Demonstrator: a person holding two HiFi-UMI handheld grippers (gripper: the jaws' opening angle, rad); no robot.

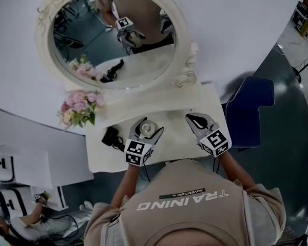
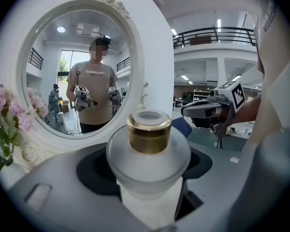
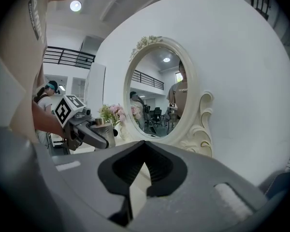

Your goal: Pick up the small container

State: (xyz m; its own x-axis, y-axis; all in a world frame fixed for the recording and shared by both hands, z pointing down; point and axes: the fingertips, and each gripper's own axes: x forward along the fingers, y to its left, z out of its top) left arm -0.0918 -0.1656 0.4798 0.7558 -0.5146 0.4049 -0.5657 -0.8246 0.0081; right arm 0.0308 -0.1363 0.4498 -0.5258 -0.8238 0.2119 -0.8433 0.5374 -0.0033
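Small container (image 2: 148, 146) in L gripper (image 1: 147, 127)

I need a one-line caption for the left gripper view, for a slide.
Left tool grips a small frosted container with a gold collar, facing an oval white-framed mirror.

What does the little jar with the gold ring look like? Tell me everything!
The small container is a round, frosted, whitish jar that looks like glass, with a shiny gold collar and a pale cap on top. It is upright, clamped between the jaws of the left gripper, in front of the oval mirror.
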